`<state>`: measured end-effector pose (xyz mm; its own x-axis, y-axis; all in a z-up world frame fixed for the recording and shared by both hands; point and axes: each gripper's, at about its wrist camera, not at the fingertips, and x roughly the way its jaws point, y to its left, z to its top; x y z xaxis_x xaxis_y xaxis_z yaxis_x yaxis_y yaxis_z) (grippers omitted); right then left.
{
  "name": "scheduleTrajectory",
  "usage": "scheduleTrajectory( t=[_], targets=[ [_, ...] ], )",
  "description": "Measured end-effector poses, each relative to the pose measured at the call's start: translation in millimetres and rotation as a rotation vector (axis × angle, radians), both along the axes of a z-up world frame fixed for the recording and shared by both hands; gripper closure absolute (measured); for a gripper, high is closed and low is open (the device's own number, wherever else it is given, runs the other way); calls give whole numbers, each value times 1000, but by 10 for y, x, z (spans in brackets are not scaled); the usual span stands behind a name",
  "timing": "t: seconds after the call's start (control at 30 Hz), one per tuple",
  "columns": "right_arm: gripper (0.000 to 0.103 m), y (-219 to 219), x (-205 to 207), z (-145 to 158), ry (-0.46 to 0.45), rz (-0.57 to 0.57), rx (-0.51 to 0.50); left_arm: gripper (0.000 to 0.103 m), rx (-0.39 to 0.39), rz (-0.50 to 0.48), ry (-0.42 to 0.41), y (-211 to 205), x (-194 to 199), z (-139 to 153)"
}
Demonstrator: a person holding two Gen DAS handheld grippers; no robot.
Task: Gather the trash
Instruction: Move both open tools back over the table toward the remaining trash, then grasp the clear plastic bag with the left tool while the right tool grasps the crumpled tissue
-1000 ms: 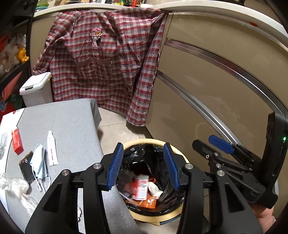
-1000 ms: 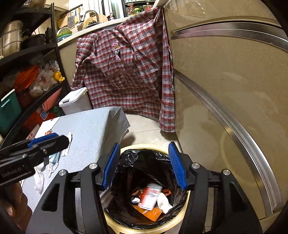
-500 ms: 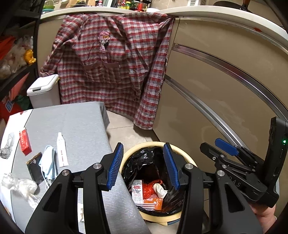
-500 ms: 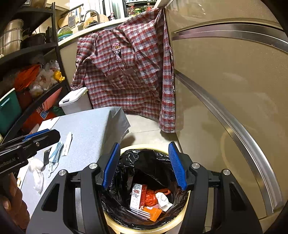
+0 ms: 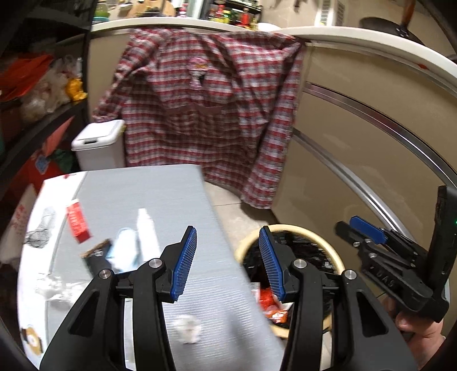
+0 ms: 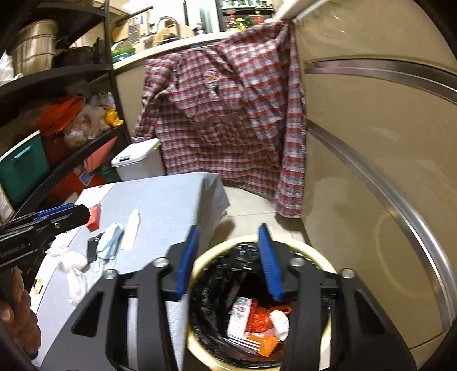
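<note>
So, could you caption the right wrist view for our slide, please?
Empty right gripper, jaws just narrowed, above the lined trash bin beside the littered table.

Home kitchen, countertop (image 5: 342, 37), pots (image 6: 34, 45), condiment bottles (image 5: 228, 14)

The left gripper (image 5: 228, 258) now sits over the grey table (image 5: 137, 194) edge instead of the trash bin (image 5: 332, 254). The right gripper (image 6: 228, 258) jaws have just been closing, with nothing between them above the bin.

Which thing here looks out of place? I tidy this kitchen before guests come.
The plaid shirt hangs draped over the counter edge, down the cabinet front. Litter lies scattered on the grey table.
</note>
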<state>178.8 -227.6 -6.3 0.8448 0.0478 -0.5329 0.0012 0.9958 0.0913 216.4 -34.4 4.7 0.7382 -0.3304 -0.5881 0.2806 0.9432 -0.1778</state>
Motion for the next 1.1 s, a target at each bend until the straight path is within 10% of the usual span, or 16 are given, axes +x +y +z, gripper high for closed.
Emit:
scheduleTrajectory(
  t=[0.43,0.6,1.1],
  targets=[
    [81,1198,91,-469,108,305,-4,62,30,235,73,1408,11,-307],
    [63,1545,100,-803,190,377,-73,62,54,292,134,1708,-20,-544],
    [53,1687,270,-1208,339,394,-88,46,-38,278,344,1753,172,-1140]
  ],
)
